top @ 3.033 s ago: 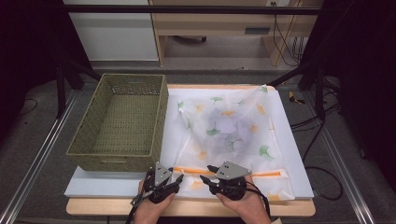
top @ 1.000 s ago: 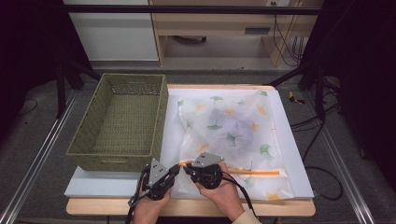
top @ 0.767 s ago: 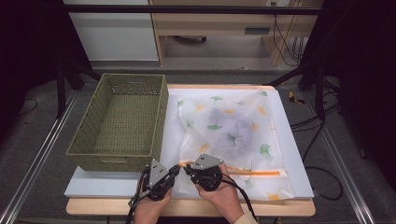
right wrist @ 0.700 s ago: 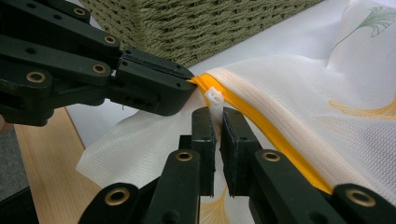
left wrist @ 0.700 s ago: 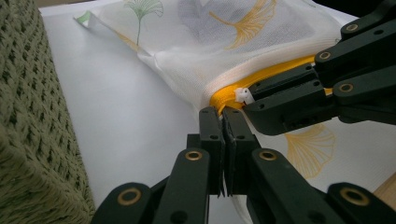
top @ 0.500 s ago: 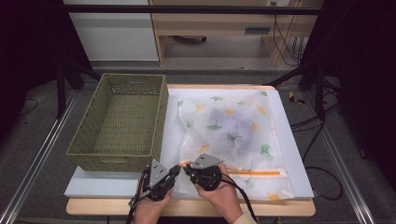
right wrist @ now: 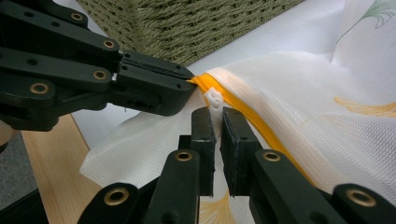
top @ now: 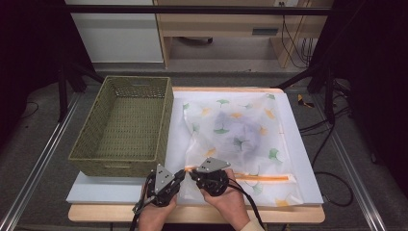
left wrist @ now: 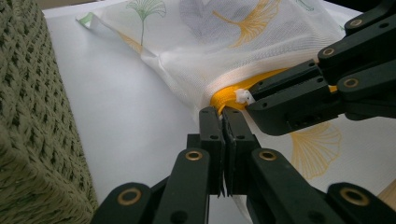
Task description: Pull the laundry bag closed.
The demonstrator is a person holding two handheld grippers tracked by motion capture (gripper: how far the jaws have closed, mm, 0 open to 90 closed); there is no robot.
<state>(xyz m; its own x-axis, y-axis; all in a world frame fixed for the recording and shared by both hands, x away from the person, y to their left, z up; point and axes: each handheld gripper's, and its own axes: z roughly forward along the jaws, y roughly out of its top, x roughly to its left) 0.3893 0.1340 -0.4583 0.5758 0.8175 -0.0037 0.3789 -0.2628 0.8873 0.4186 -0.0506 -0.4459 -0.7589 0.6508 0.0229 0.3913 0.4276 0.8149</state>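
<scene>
A white mesh bag (top: 240, 130) printed with ginkgo leaves lies flat on the white board, something dark showing through it. An orange zipper (top: 262, 178) runs along its near edge. In the high view both grippers meet at the zipper's left end. My left gripper (left wrist: 223, 115) is shut on the orange zipper end (left wrist: 223, 99) at the bag's corner. My right gripper (right wrist: 215, 115) is shut on the small white zipper pull (right wrist: 214, 98). The two sets of jaws almost touch tip to tip. From above, my left gripper (top: 181, 173) sits left of my right gripper (top: 192, 173).
A green woven basket (top: 126, 159) stands just left of the bag, its near corner close behind the grippers. The white board (top: 115, 190) rests on a wooden table (top: 288, 214). Metal rails run along both sides of the table.
Over three seconds my right gripper has moved left along the zipper until it met the left gripper. In the last second both hands have hardly moved.
</scene>
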